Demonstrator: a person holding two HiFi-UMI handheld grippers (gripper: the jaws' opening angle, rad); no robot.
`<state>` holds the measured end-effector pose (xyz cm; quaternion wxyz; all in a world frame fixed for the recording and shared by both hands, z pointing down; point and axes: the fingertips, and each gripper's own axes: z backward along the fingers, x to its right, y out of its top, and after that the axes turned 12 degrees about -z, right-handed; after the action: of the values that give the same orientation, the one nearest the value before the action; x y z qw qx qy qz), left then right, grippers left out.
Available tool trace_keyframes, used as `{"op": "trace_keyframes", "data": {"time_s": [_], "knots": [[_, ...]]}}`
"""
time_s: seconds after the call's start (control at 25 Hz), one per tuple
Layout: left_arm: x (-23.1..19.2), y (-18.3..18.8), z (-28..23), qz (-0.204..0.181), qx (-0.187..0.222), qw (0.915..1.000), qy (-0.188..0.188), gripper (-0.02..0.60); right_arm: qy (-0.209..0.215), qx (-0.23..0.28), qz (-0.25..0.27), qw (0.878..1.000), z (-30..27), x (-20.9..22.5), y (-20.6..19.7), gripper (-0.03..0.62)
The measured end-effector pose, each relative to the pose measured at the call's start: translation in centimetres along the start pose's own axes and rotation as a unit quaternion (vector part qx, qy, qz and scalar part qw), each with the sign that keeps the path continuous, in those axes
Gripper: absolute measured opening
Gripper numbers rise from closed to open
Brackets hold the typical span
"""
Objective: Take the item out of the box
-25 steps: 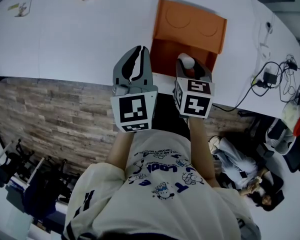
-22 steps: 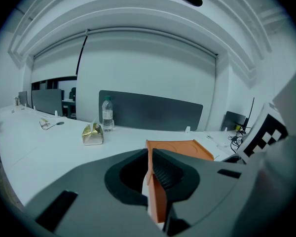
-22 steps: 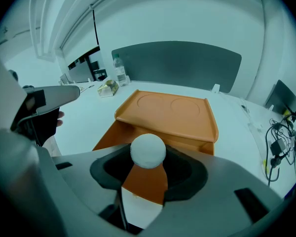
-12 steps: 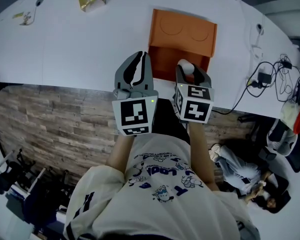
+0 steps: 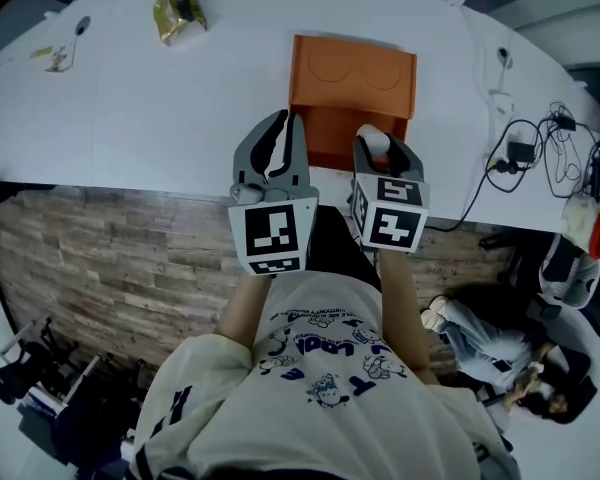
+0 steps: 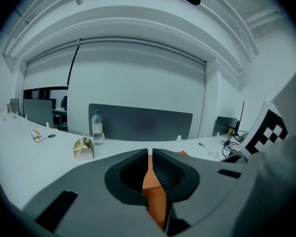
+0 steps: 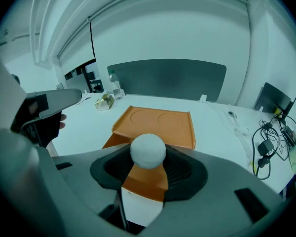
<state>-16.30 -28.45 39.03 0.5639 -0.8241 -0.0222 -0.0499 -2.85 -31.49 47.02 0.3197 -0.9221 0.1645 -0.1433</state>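
Observation:
An orange box lies open on the white table, its lid folded back flat. My right gripper hangs just above the box's near end, shut on a white ball. In the right gripper view the ball sits between the dark pads, with the box below and behind it. My left gripper is beside it to the left, shut and empty. In the left gripper view its jaw tips nearly meet, and the orange box shows through the slit.
A gold wrapped packet lies at the far left, next to a water bottle. Cables and a charger trail over the table's right side. A grey divider screen stands at the back. The table's near edge runs under both grippers.
Both grippers have risen together above the box's near end. The white ball has stayed in the right jaws throughout.

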Motion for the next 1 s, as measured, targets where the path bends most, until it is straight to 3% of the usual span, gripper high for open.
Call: {"op": "trace_keyframes", "data": {"time_s": [1.0], "knots": [[4.7, 4.3, -0.7, -0.026, 0.042, 0.9967, -0.065, 0.038, -0.051, 0.053, -0.048, 0.996, 4.2, 4.0, 2.0, 0.198]]}}
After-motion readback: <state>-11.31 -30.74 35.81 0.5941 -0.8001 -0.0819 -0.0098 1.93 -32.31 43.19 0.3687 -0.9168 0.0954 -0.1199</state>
